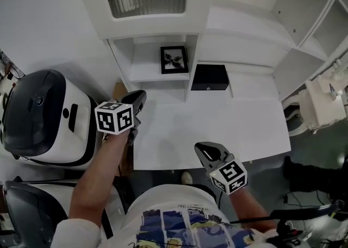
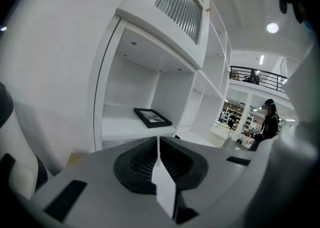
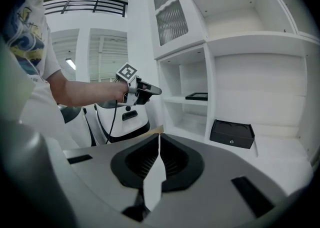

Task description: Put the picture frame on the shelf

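No legible txt, nos. or brand names in any view. Nearest to signs: b/w square code patterns on the left marker cube [image 1: 114,117] of the left gripper [image 1: 140,95] and the right marker cube [image 1: 229,177] of the right gripper [image 1: 202,148]; patterns only, no letters. Shirt [image 1: 179,229] print: coloured graphic, too blurred to read.

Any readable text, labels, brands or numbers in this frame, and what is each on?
No readable text anywhere.
Left marker cube, right marker cube: square code patterns only, no letters or digits.
Shirt print: coloured graphics, too blurred to read.
Picture frame, black box: no writing visible.
Background shop displays: too small to read.
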The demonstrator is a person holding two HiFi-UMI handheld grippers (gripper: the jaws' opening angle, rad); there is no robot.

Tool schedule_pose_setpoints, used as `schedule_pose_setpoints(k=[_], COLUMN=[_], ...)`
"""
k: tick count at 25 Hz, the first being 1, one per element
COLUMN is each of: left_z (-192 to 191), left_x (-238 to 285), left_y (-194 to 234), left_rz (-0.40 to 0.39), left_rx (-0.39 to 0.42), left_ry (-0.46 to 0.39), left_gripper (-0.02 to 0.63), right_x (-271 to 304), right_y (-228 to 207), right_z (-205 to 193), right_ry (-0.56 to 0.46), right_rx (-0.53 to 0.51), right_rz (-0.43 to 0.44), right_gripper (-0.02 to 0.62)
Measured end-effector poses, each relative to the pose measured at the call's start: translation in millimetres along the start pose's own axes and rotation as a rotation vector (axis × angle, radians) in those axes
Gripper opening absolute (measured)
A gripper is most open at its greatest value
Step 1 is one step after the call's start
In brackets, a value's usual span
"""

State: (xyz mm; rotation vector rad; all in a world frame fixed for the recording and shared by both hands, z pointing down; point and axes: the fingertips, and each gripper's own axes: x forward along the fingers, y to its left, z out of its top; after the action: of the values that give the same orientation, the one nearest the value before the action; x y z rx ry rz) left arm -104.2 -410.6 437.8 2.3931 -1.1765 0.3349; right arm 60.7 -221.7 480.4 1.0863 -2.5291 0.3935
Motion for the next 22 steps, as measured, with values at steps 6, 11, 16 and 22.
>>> schedule_pose_setpoints(k=[6, 11, 16, 22], left_z=[-28.7, -51.9, -77.2, -109.1], left_x=[-51.1, -97.6, -144.2, -190.2], left_y=[-27.3, -54.7, -80.6, -105.6], left_rz=[-0.093, -0.184, -0.266, -0.316], left_rx=[0.029, 0.077, 0.136, 0.193], left_ry=[-0.008, -0.011, 0.0, 0.03], left_gripper=[0.012, 0.012, 0.012, 0.012], right_x=[3.5, 8.4, 11.9, 11.0], right_y=[30.1, 62.2, 96.4, 130.0], right_z=[-0.9, 0.4, -0.6, -5.6], right_ry=[0.001, -0.002, 0.001, 0.014], right_rx=[-0.006, -0.005, -0.012, -0.036], right_rz=[-0.014, -0.007, 0.006, 0.007], right_gripper=[0.032, 0.031, 0.031, 0.028])
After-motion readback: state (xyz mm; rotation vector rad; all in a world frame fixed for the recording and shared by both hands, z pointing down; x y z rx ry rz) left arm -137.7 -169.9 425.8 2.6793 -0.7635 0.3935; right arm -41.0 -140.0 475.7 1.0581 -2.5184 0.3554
